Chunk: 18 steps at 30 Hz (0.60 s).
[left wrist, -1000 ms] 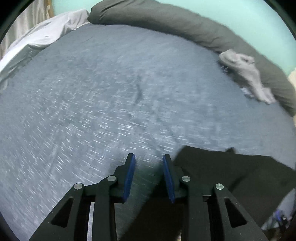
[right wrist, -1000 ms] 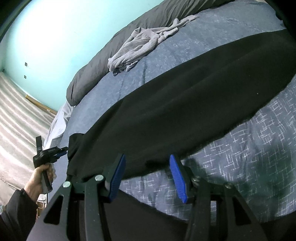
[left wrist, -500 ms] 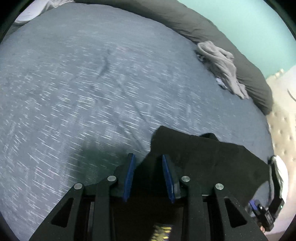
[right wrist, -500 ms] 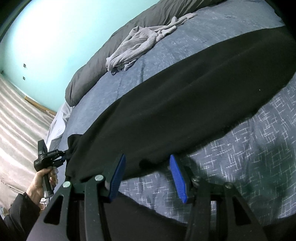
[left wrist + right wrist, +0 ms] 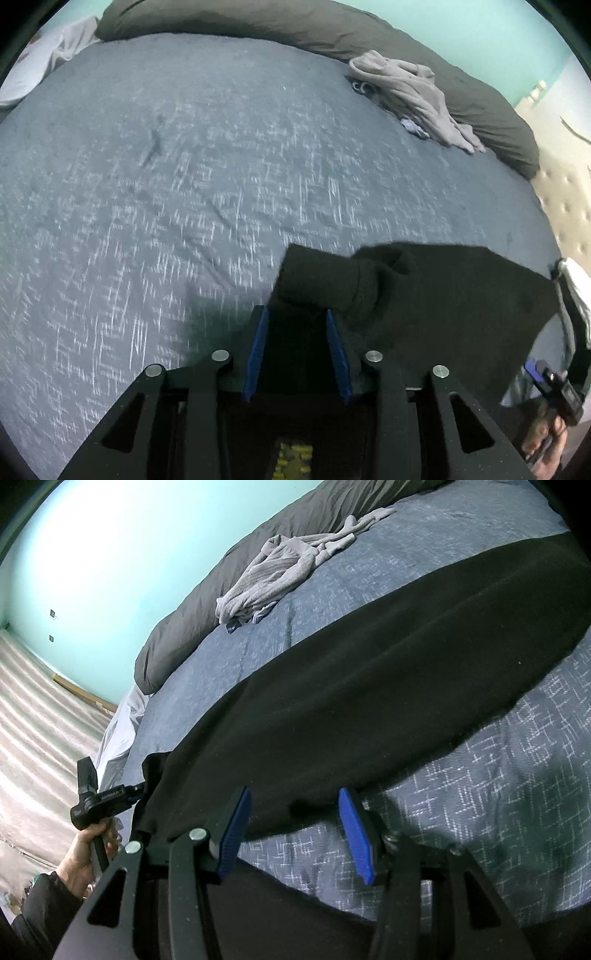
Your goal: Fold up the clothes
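Here the black garment [image 5: 369, 686] lies stretched across the bed [image 5: 184, 184]. The left gripper [image 5: 297, 325], jaws just widening, has its bunched end between the pads; the right gripper [image 5: 295, 812] stands apart over its near edge, presumably keeping it taut for folding.

Blue-grey patterned bedspread [image 5: 192, 192] spread across the bed; long dark grey bolster [image 5: 369, 40] along its far edge, against a turquoise wall [image 5: 96, 554]; white sheet [image 5: 118, 734] hanging at one corner; beige tufted headboard [image 5: 565, 199]; pale striped floor [image 5: 33, 716]
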Motion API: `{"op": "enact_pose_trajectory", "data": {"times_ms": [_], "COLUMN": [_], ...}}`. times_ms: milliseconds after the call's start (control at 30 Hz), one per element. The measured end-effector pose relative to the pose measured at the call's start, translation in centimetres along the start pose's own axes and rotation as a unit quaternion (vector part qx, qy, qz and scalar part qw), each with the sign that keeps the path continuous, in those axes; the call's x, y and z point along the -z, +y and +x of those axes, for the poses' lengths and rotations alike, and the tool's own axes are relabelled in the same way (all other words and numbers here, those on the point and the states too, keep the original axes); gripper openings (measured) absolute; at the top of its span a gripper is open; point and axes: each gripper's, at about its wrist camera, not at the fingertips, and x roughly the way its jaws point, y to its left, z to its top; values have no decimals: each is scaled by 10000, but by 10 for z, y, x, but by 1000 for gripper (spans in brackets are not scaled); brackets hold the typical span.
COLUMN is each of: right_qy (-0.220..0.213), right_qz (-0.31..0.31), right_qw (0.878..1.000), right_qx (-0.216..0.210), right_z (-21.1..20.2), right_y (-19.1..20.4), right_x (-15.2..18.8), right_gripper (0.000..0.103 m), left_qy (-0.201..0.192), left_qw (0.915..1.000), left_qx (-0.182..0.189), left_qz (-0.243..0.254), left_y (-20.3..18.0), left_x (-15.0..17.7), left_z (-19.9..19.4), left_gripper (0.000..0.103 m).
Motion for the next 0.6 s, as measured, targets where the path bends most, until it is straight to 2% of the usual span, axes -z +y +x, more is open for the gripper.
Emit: {"op": "enact_pose_trajectory", "data": {"times_ms": [33,100,167,300,400,600], "right_qy": [0,2,4,1,10,1], "right_qz": [0,5,14,37,44,37], "right_qw": [10000,10000,10000,10000,10000,10000], "right_qx": [-1,-5,-9,-6,-2,0], "right_z": [0,0,0,-2,-2,-4], "right_y": [0,0,-2,-4,-5,-4], "right_x": [0,0,-1,0,2,2], "right_gripper": [51,51,51,51,51,51], "left_qy": [-34,-105,-202,-277,-201,-215], "left_qw": [10000,9999,9995,9986,9993,9986], "left_qx": [-18,-39,150,414,314,409], "left_qz": [-27,-83,-182,-177,-13,-251], "left_y": [0,0,3,1,-5,-1], "left_x": [-3,-10,-15,-22,-25,-35], "left_z": [1,2,1,-2,2,10], "left_gripper": [46,51,66,67,67,67]}}
